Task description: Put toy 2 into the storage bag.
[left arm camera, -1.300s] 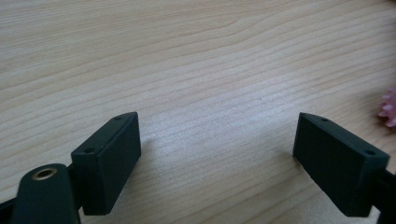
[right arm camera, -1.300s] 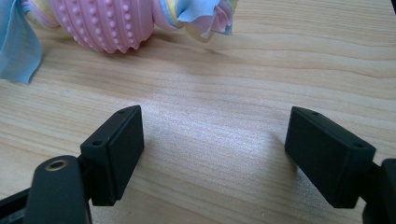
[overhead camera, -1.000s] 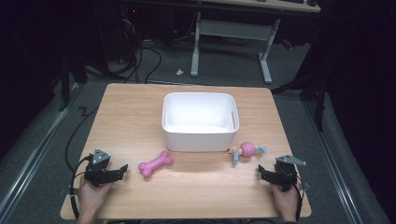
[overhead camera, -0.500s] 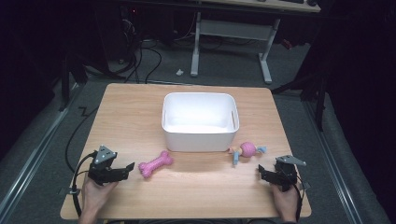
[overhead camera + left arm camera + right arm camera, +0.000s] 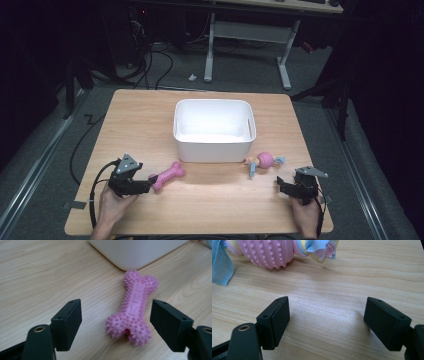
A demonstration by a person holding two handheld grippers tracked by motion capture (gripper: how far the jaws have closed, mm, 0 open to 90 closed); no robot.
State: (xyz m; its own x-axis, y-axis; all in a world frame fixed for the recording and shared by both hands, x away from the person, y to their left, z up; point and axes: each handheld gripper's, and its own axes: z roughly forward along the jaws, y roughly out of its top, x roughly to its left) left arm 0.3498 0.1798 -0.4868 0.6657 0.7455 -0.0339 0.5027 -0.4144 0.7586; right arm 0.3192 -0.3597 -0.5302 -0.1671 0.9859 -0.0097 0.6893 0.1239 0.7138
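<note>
A pink spiky bone toy lies on the wooden table in front of the white bin. My left gripper is open, its jaws on either side of the bone's near end without touching it. A pink ball toy with blue and yellow cloth ends lies right of the bin's front. My right gripper is open near the front right edge, a short way from that toy, with bare wood between its jaws.
The white bin looks empty and sits mid-table. The wooden table ends close behind both hands. A grey floor with cables and a desk frame lies beyond the far edge.
My left gripper has moved right along the front of the table until its open jaws reach the pink bone's near end. The right gripper and both toys stay put.
</note>
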